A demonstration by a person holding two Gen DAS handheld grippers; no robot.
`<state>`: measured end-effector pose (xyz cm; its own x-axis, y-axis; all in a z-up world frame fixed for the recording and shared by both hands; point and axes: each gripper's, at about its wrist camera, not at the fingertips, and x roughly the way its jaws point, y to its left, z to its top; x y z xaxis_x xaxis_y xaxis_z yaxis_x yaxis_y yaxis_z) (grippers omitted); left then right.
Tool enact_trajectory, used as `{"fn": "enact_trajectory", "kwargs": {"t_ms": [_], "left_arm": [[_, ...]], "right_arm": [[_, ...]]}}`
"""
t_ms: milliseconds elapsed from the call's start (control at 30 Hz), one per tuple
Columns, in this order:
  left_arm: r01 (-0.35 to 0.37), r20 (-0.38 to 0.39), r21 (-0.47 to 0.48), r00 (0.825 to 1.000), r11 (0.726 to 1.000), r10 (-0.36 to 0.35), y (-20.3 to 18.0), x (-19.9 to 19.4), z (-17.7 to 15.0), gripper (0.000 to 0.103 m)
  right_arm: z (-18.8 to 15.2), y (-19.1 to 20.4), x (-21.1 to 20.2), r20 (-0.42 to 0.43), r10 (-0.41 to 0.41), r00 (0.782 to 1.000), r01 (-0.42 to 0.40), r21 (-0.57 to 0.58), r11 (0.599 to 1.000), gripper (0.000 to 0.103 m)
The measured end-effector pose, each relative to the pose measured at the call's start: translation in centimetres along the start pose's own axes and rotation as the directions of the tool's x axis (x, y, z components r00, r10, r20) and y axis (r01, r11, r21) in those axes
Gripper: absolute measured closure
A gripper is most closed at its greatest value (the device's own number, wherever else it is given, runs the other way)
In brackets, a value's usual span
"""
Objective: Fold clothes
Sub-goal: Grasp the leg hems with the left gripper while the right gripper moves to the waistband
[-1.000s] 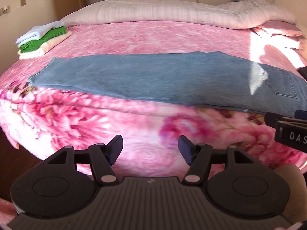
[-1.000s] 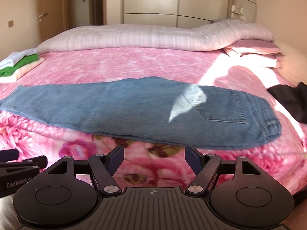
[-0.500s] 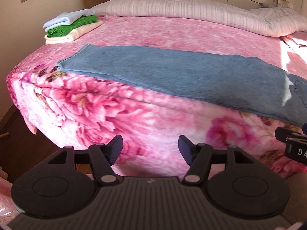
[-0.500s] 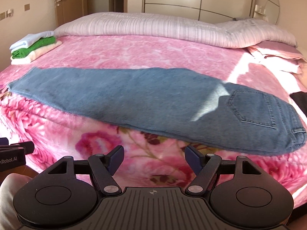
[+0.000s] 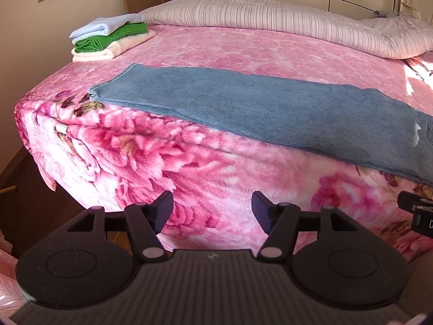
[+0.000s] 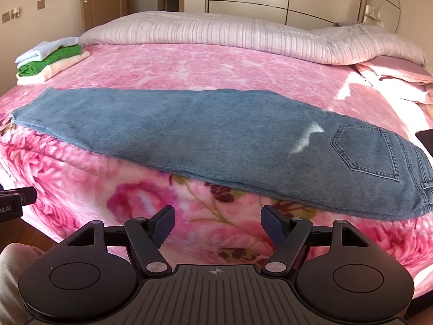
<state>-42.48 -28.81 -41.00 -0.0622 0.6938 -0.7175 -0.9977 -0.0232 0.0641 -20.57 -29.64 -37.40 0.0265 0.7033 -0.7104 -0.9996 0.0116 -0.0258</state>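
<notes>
Left tongs (image 5: 212,211): released, nothing between the fingers, held off the near side of the bed (image 5: 189,168), pointing at the pink floral blanket's drop. Right tongs (image 6: 217,223): also released and empty, same side of the bed, further toward the waist end.

Jeans (image 6: 216,138) lie flat along the bed's near edge, legs stacked one on the other, back pocket (image 6: 366,151) up. Beyond and above both tongs, apart from them. Hem end (image 5: 113,86) sits up-left of the left tongs; waist end (image 6: 422,187) up-right of the right tongs.

Further out: folded stack (image 5: 108,38) (light blue, green, cream) at the far left corner, well apart from the jeans. Striped pillow (image 6: 216,32) across the head end. Dark garment (image 6: 426,138) at the right edge, just beyond the waist.
</notes>
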Motion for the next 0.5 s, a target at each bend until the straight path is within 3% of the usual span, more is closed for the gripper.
{"fn": "enact_trajectory", "kwargs": {"t_ms": [333,500], "left_arm": [[0.027,-0.020,-0.006,0.999,1.000,-0.027,-0.2,1.7,0.1,0.042],[0.119,-0.012,-0.133,0.992,0.984,-0.122,3.2,3.1,0.7,0.043]], "right_arm": [[-0.3,-1.5,1.2,-0.024,-0.027,0.999,0.027,0.023,0.999,0.030],[-0.4,-4.2,1.5,-0.022,-0.011,1.000,0.013,0.080,0.997,0.030]]}}
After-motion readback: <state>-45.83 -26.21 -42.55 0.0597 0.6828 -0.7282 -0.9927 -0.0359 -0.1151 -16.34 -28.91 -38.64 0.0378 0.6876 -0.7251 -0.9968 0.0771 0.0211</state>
